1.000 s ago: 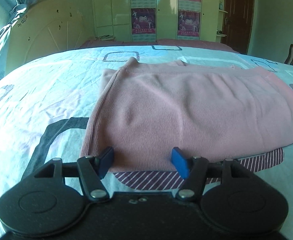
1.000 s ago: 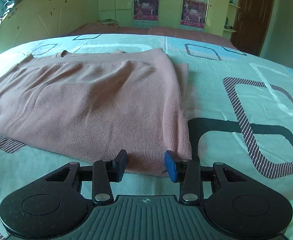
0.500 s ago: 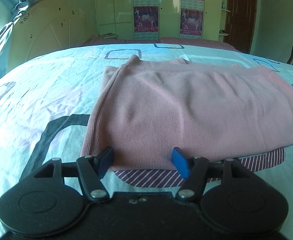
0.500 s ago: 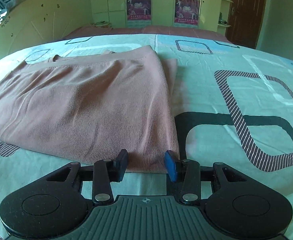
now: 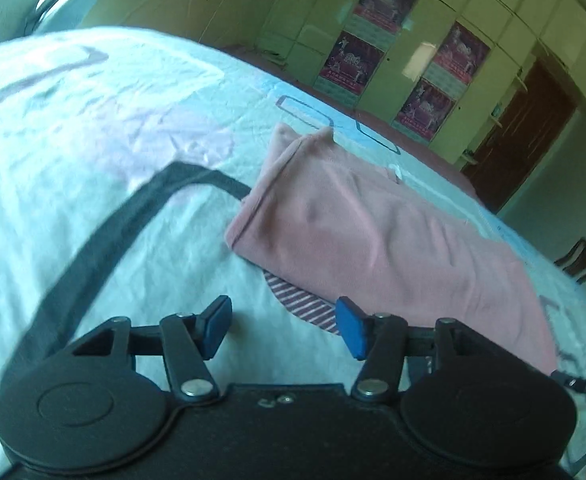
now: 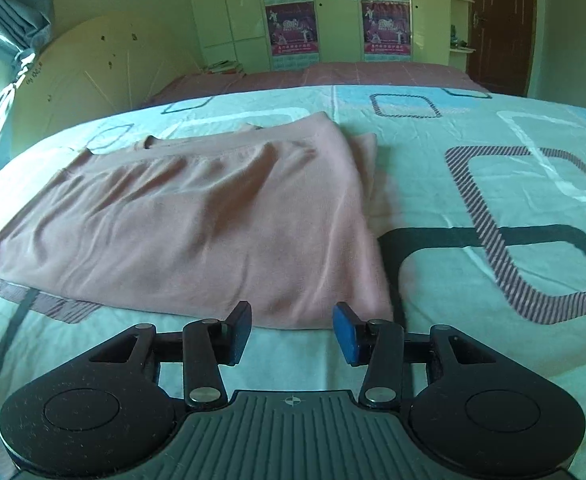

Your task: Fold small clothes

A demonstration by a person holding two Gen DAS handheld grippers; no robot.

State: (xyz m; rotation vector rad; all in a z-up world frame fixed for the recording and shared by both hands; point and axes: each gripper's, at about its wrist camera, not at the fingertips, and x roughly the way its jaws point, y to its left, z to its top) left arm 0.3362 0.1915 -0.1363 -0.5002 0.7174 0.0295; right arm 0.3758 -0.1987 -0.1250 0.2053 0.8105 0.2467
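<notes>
Right wrist view: right gripper [image 6: 289, 330] jaws spread, empty, just short of pink garment [image 6: 197, 220] hem; left gripper [image 5: 283, 326] likewise released — shallow pinch risked catching top layer only.

— What colours am I looking at on your side?

— From my left camera the folded top [image 5: 373, 236] is plain dusty pink. The sheet [image 5: 93, 168] under it is pale mint and white, with a thick charcoal rounded outline and a maroon-and-white striped patch [image 5: 309, 310] showing at the pink edge. My left gripper [image 5: 283, 328] is black with blue pads [image 5: 349, 332].

— And the right?

— Same pink top [image 6: 197, 232]. The sheet [image 6: 473, 360] there carries rounded squares: charcoal, striped grey-maroon, white, light blue. My right gripper [image 6: 291, 332] is black, pads [image 6: 343, 334] blue. Behind, yellow-green cupboards [image 6: 237, 12] with purple-pink posters [image 6: 291, 26], and a dark brown door [image 6: 501, 24].
</notes>
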